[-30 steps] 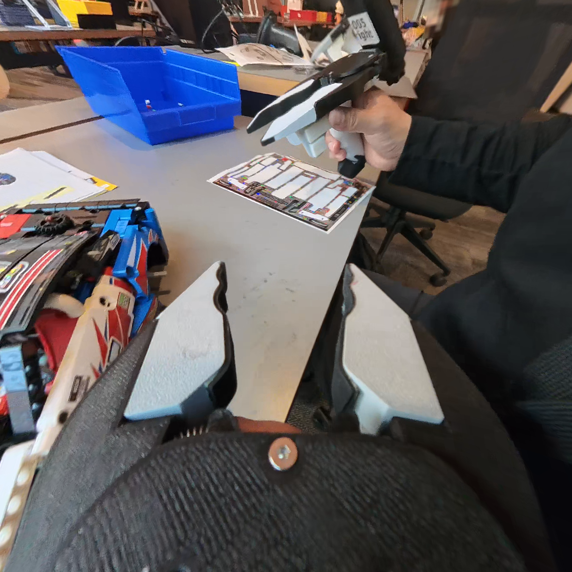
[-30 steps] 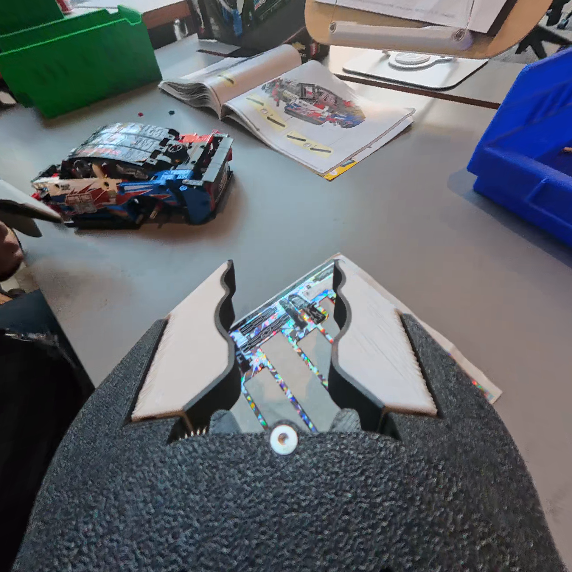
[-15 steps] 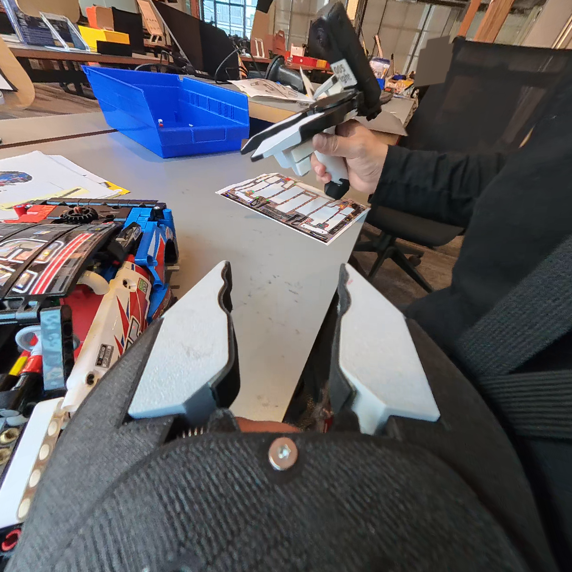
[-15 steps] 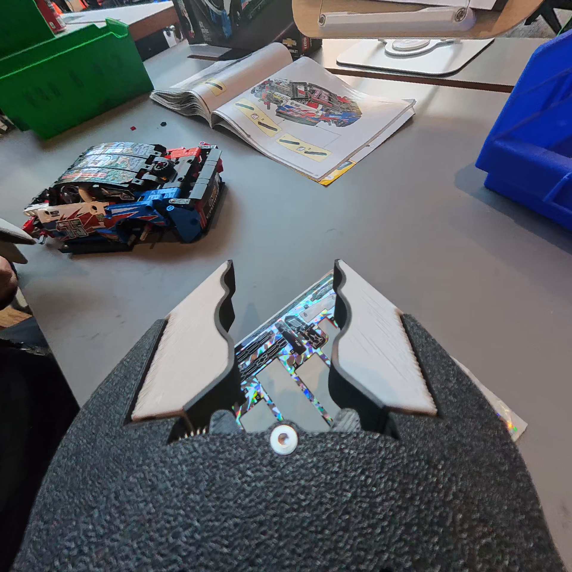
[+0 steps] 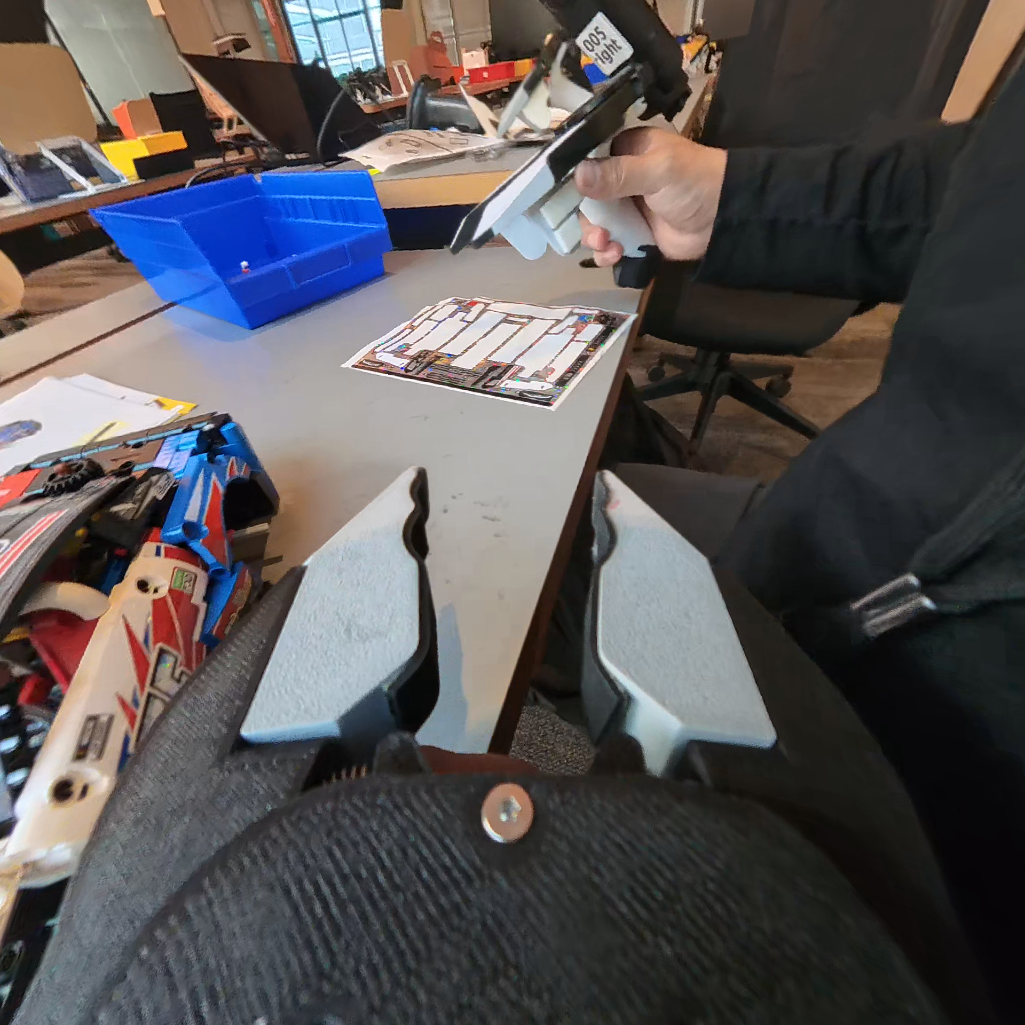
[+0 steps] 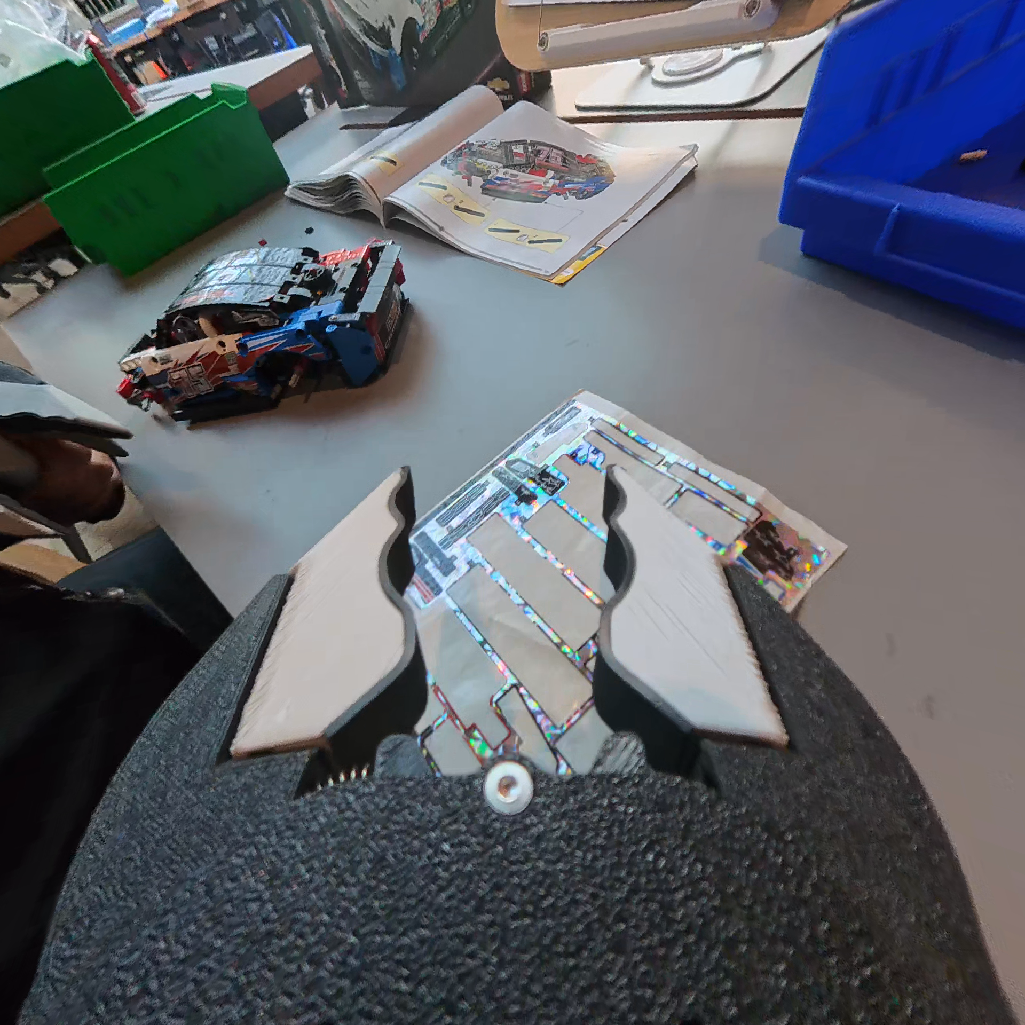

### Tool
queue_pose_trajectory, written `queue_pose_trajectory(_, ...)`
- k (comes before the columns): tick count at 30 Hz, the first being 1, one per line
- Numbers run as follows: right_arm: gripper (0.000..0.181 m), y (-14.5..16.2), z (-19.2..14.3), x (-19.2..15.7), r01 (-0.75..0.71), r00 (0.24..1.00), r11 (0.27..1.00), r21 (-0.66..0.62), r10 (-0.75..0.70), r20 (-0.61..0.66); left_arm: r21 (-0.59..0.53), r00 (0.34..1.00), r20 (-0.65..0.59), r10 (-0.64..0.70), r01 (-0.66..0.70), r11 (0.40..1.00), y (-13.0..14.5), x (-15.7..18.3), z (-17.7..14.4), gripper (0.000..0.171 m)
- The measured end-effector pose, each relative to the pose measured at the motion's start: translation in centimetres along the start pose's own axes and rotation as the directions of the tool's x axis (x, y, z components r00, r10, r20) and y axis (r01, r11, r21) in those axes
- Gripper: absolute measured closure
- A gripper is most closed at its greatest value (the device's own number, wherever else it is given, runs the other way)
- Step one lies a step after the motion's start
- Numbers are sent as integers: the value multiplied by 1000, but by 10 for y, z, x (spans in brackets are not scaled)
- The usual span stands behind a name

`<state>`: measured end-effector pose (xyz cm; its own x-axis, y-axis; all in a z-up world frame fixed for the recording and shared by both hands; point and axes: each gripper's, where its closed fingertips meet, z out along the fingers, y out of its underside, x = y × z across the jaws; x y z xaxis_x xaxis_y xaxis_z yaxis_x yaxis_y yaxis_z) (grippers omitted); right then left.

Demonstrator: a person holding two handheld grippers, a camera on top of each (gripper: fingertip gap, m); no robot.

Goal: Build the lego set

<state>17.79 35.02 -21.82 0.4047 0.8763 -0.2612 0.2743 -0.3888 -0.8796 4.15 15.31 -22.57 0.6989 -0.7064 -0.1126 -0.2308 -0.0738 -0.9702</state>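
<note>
A partly built blue, red, white and black lego race car (image 6: 266,333) sits on the grey table (image 6: 665,360); in the left wrist view it lies close at the left (image 5: 127,554). A shiny sticker sheet (image 6: 554,554) with most stickers removed lies near the table's front edge (image 5: 493,349). My left gripper (image 5: 510,482) is open and empty, just right of the car, over the table edge. My right gripper (image 6: 507,477) is open and empty above the sticker sheet. It also shows in the left wrist view (image 5: 549,177), held in a hand above the sheet.
An open instruction booklet (image 6: 499,188) lies behind the car. A blue bin (image 6: 915,166) stands at the right, a green bin (image 6: 161,177) at the far left. A person in black sits at the table edge (image 5: 887,499). An office chair (image 5: 721,344) stands beyond. One gripper's finger ends stand about 25 centimeters off the other's.
The right gripper has risen and pulled back, so more of the sticker sheet shows. The left gripper has turned slightly; the car stays put. Both grippers stay open.
</note>
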Motion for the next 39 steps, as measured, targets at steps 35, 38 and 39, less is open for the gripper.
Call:
queue_pose_trajectory(35,129,86,-34,-66,285,951,926,-249,-241,194,-191,990,33,-140,143,971,5,38,75,117)
queue_pose_trajectory(38,132,73,-52,-49,164,985,973,-164,-151,87,-193,989,36,-143,147,970,6,39,77,118)
queue_pose_trajectory(39,132,72,-57,-44,114,992,983,-146,-107,60,-195,988,38,-149,153,969,6,39,78,118)
